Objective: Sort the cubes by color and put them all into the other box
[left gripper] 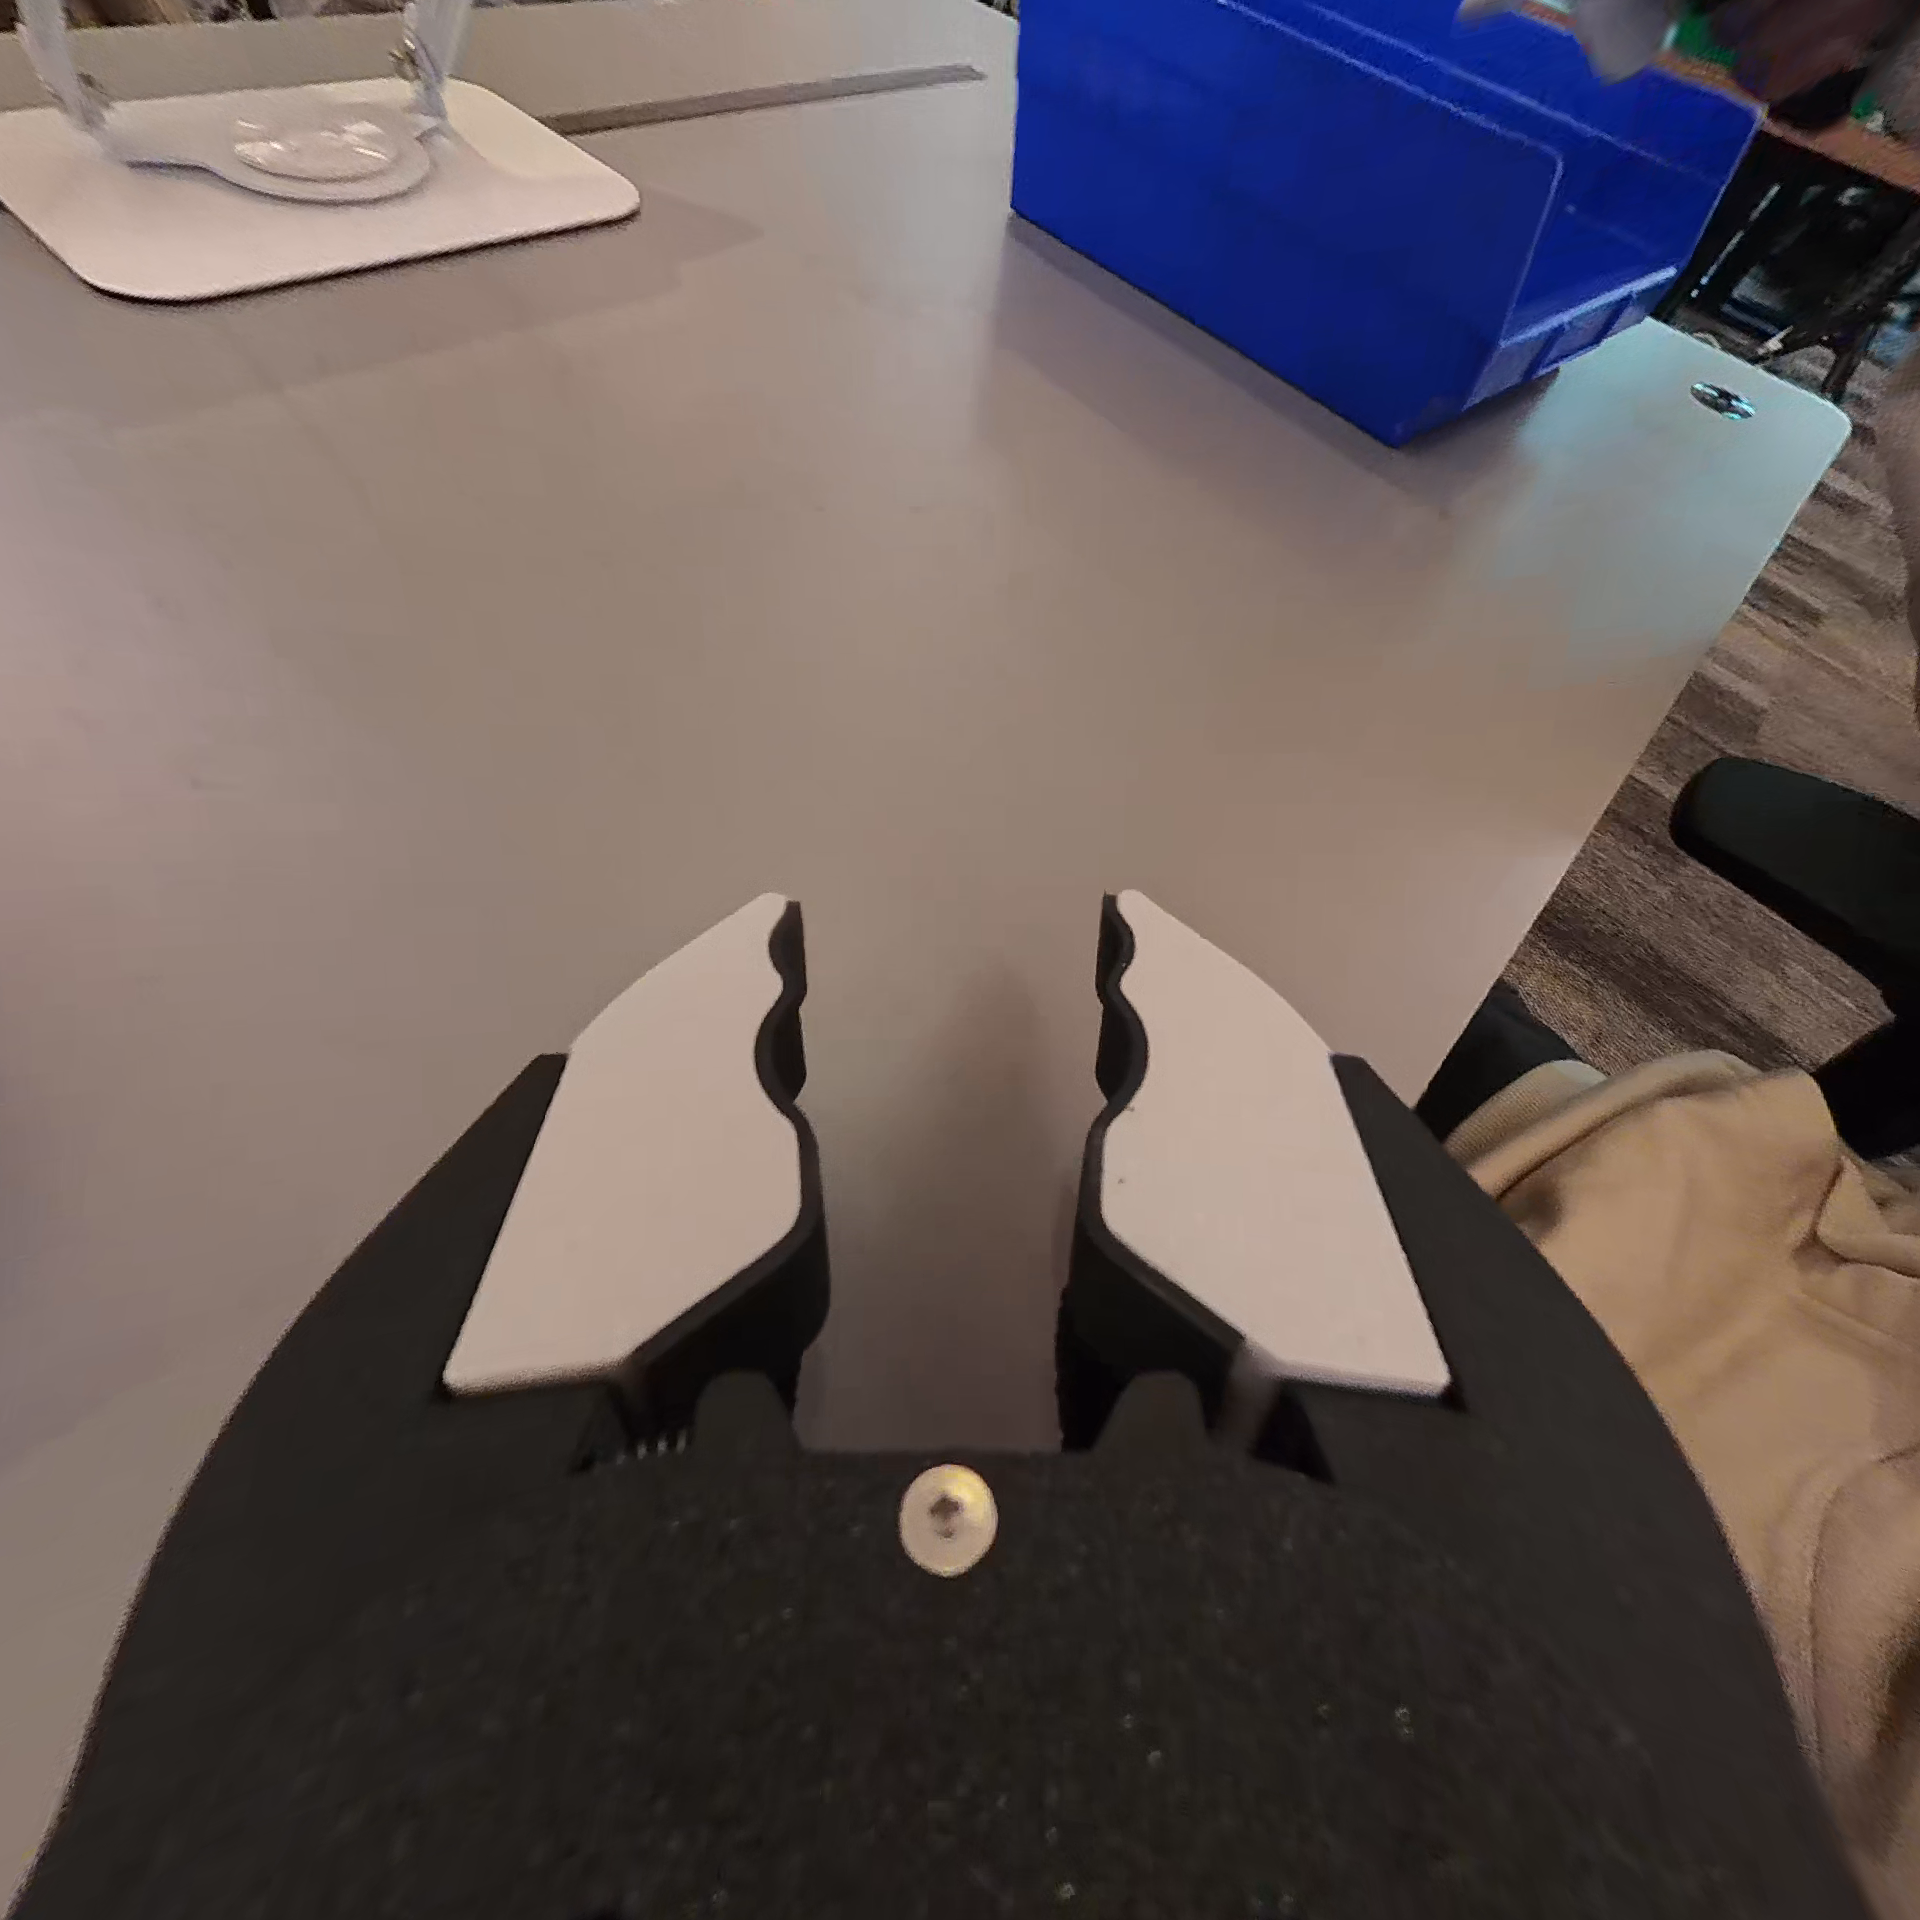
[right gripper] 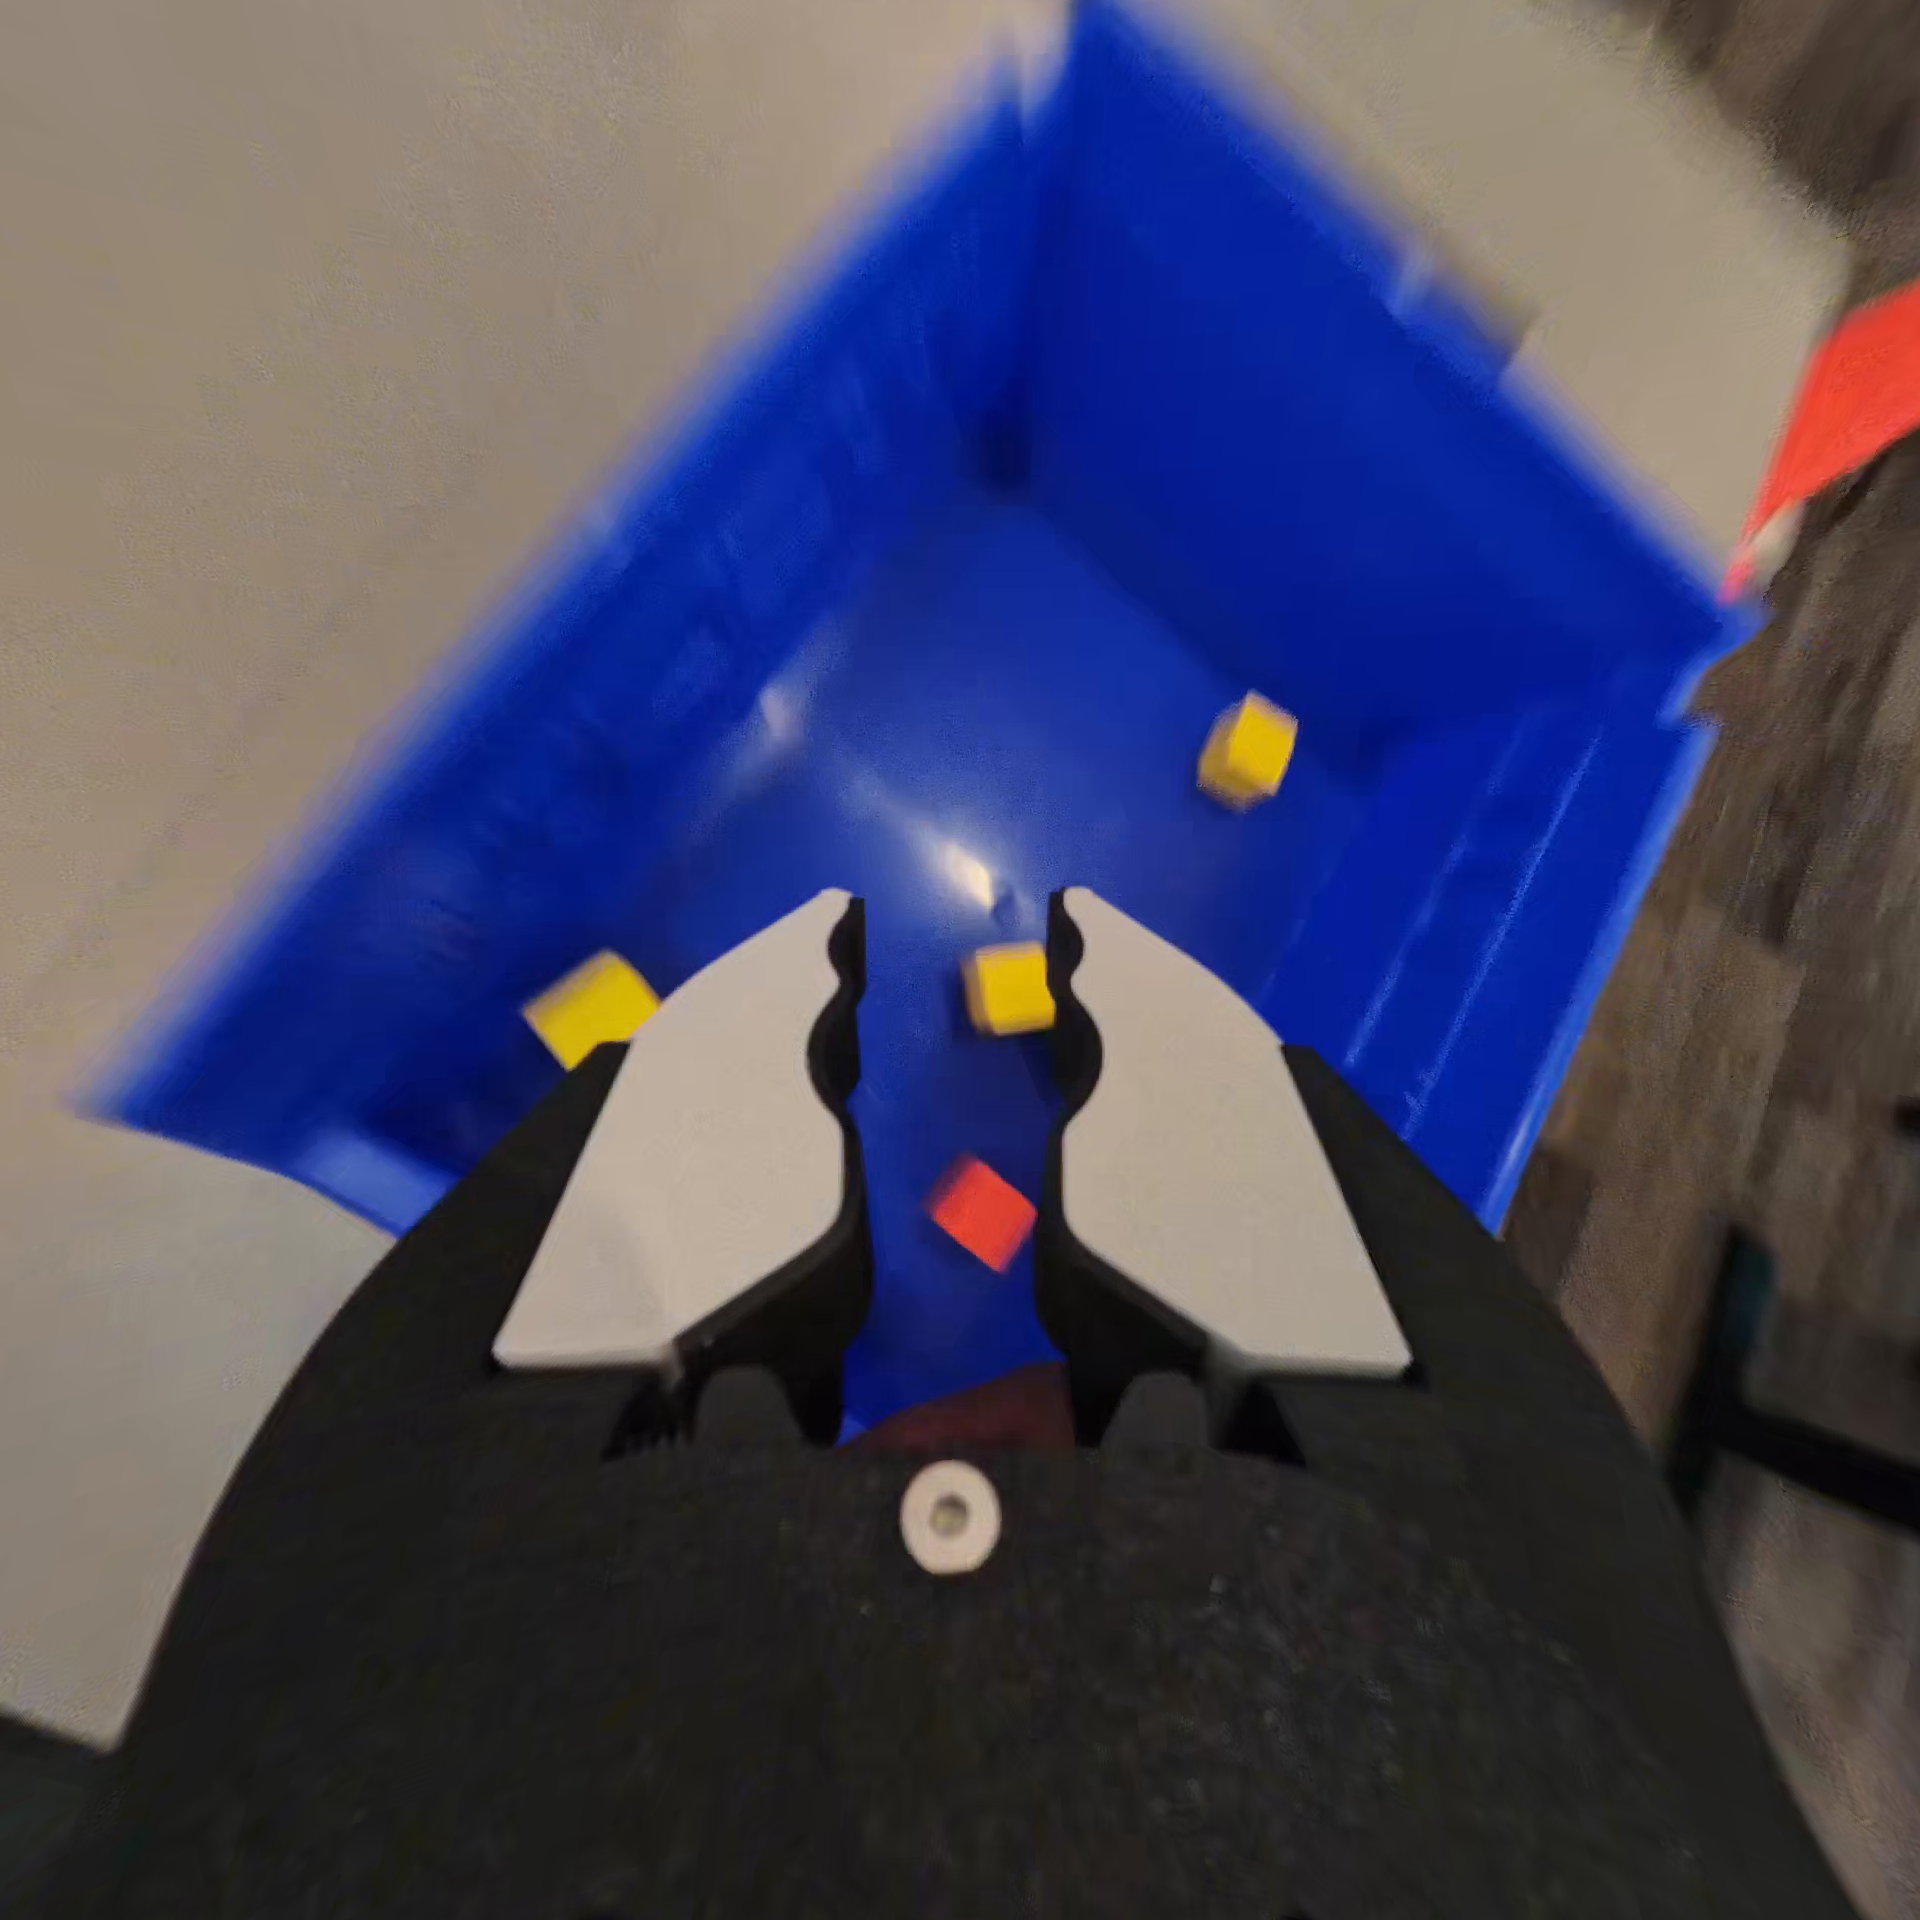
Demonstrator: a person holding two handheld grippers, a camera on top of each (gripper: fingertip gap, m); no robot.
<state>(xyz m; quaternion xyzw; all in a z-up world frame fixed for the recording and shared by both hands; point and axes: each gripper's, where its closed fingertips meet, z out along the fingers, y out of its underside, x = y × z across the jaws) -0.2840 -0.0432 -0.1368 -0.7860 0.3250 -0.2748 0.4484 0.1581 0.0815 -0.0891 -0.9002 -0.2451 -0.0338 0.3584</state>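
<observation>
Right gripper [right gripper: 954,914] angled down over blue box [right gripper: 1195,343], jaws apart

Office: grey desk [left gripper: 727,571], carpet floor [left gripper: 1662,831], swivel chair [left gripper: 1808,862].

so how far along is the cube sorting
Done: nothing visibly, no second box in view. In hand: right tool open, empty, over the blue box holding three yellow cubes and one red cube. Left tool open above bare table. Left: all four.
</observation>
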